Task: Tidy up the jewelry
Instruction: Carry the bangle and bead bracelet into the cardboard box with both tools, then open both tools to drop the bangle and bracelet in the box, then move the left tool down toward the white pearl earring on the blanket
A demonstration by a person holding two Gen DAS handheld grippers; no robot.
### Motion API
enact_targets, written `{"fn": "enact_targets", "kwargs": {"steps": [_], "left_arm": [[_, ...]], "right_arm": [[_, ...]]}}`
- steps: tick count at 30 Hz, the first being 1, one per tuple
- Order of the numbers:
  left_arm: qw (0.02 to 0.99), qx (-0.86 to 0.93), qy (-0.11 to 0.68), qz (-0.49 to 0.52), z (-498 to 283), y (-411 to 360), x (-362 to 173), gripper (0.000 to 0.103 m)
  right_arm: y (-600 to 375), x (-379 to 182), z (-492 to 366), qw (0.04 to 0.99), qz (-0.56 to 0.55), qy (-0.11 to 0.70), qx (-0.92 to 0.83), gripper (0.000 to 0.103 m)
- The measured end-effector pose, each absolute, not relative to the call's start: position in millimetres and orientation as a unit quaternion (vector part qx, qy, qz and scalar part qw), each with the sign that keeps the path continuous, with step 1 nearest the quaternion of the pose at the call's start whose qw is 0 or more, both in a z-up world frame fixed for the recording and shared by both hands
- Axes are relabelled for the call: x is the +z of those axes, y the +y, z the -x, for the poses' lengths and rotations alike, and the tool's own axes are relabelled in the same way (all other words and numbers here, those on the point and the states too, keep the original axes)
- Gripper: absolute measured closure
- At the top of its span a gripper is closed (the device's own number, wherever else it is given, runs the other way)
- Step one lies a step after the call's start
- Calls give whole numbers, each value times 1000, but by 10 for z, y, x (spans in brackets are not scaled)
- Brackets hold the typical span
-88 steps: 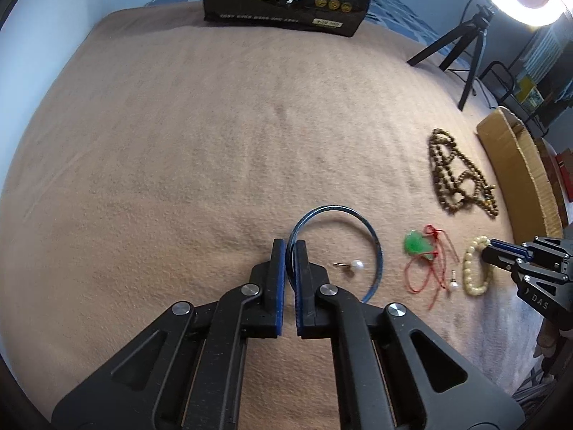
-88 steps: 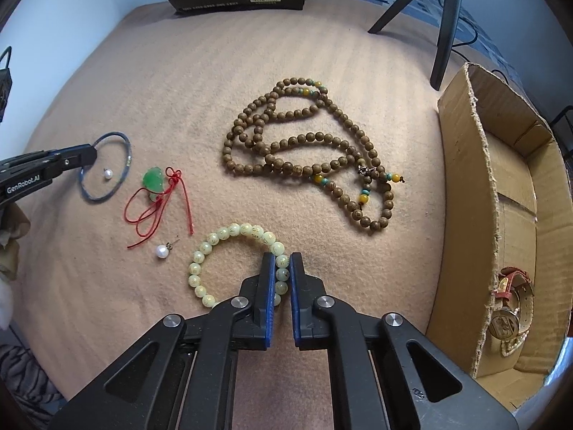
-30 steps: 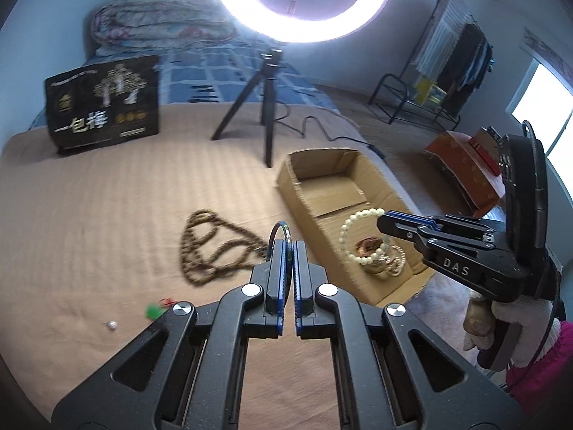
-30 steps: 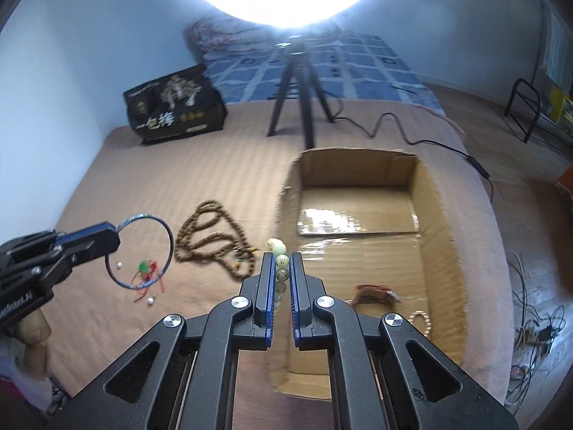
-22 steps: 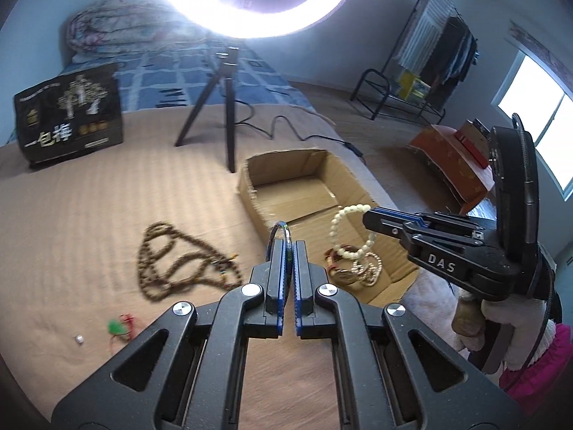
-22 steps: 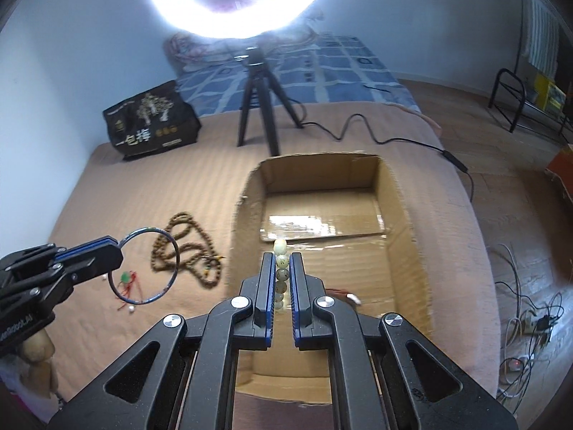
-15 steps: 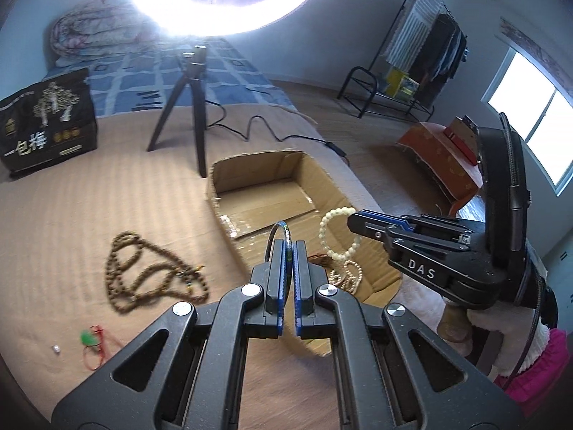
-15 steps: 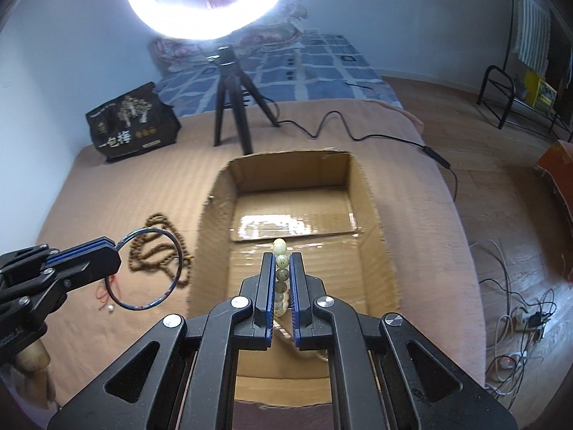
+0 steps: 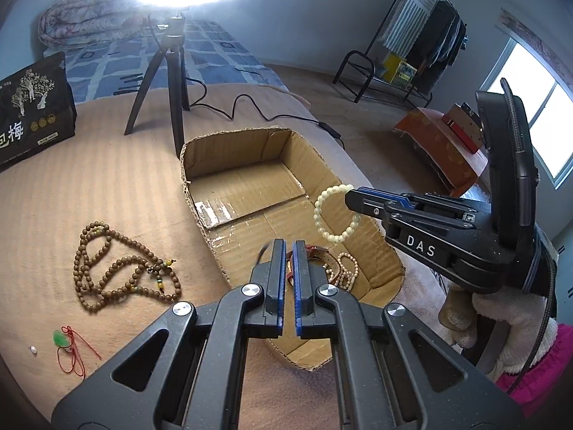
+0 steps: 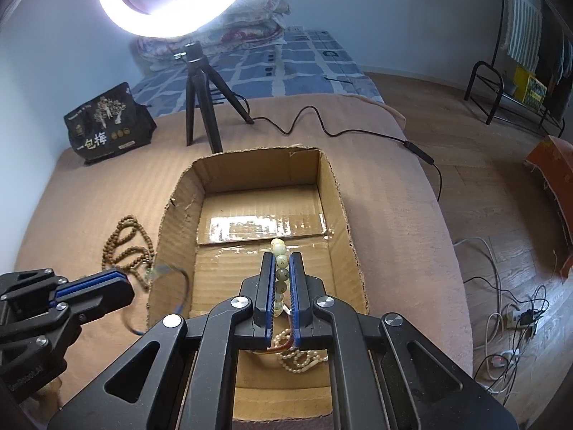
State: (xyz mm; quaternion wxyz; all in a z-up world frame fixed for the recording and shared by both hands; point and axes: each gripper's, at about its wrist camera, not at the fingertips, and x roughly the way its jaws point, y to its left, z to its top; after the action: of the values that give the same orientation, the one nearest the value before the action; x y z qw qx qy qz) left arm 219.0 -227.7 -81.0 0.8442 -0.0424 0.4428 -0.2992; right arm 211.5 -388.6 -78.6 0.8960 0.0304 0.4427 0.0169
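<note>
Gripping a pale green bead bracelet [image 10: 280, 268] between closed jaws, the right gripper [image 10: 280, 286] holds it above the open cardboard box [image 10: 172, 236] that sits on the tan blanket [image 9: 107, 197]. The left gripper [image 9: 289, 279] is closed on a thin blue bangle [image 10: 182, 286], blurred in the right wrist view, hanging at the box's left wall. Inside the box lie a pearl strand [image 9: 343, 268] and a red strap, partly hidden. On the blanket left of the box rest a brown bead necklace [image 9: 118, 265], a green pendant on red cord [image 9: 62, 340] and a small pearl earring [image 9: 33, 349]
</note>
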Motion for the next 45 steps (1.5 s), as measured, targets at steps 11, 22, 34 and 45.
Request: {"fn": "enact_targets", "kwargs": {"steps": [11, 22, 34, 45], "left_arm": [[845, -292, 446, 34, -2206, -2287, -845, 102], [850, -280, 446, 19, -2157, -2270, -838, 70], [853, -273, 445, 9, -2089, -2083, -794, 58], [867, -233, 441, 5, -2138, -1486, -780, 58]], "right_arm": [[-3948, -843, -2133, 891, -24, 453, -2, 93], [-3982, -769, -2079, 899, -25, 438, -19, 52], [-3907, -679, -2018, 908, -29, 418, -27, 33], [-3631, -639, -1988, 917, -7, 398, -21, 29]]}}
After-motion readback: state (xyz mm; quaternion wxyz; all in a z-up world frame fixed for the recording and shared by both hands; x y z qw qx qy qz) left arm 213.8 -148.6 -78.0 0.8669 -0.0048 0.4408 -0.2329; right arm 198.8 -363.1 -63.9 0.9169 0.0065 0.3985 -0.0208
